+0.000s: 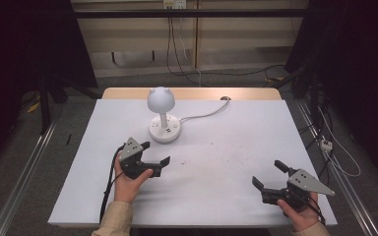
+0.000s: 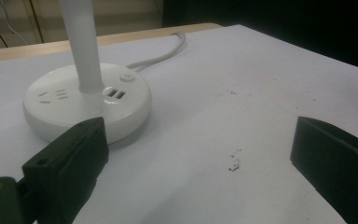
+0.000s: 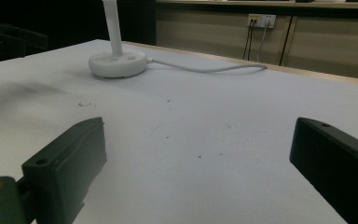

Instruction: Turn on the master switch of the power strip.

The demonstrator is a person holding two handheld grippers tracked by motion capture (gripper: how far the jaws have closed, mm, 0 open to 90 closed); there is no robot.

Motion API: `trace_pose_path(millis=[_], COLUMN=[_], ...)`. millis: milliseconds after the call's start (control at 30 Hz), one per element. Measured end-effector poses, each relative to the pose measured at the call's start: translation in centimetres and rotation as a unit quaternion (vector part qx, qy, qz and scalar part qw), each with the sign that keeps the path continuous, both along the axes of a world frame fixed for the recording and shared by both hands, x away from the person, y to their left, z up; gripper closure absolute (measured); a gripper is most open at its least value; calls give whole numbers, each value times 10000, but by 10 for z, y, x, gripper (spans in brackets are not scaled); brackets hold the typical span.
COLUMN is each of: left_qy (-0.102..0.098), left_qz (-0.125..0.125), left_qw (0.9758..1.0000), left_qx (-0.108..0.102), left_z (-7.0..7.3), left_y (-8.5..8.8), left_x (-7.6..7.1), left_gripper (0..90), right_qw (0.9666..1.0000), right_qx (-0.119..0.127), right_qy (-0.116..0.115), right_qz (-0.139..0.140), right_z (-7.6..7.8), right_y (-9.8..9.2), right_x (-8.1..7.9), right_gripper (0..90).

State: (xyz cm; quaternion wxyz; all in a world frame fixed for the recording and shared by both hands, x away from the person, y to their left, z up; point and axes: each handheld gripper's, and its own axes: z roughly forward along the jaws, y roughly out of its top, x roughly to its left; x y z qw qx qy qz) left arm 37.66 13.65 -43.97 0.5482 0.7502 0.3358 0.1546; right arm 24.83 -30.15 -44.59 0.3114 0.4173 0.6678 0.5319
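Note:
A white desk lamp (image 1: 161, 101) with a round head stands on a round white base (image 1: 164, 130) at the back middle of the white table (image 1: 236, 147). Its base (image 2: 86, 105) carries sockets, USB ports and a small button, and its stem rises out of the left gripper view. My left gripper (image 1: 155, 153) hovers open just in front of the base, nothing between its jaws. My right gripper (image 1: 270, 174) stands open near the front right of the table, jaws empty. The lamp base (image 3: 117, 63) lies far ahead in the right gripper view.
A white cable (image 1: 204, 115) runs from the lamp base to a hole (image 1: 225, 99) at the table's far edge. Dark specks (image 2: 234, 163) mark the tabletop. Wall sockets (image 3: 259, 19) and loose cords lie beyond the table. Metal rails flank both sides.

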Motion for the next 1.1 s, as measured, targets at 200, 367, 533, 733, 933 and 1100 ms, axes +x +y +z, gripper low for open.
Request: trace_pose_path(millis=[200,367,533,733,933,1100], left_qy=[-5,30,22,7,29,50], left_qz=[-95,-83,-59,-71,22,74], left_qw=[9999,9999,9999,9998,9997,9996], left_qx=[95,123,153,177,240,281], left_z=[1,1,2,2,2,2], left_y=[-10,-19,-27,-35,-42,-48], left_x=[7,12,18,24,31,38], left_gripper=[44,55,60,75,95,122], right_qw=[10000,10000,10000,10000,10000,10000], right_qx=[8,-4,-24,0,18,14], right_qy=[2,-4,-32,-52,-54,-59], right_qz=[4,19,45,36,35,45], right_z=[0,0,1,1,1,1], right_y=[0,1,1,0,0,1], right_x=[0,0,-1,-1,-1,-1], right_gripper=[35,35,37,37,38,38])
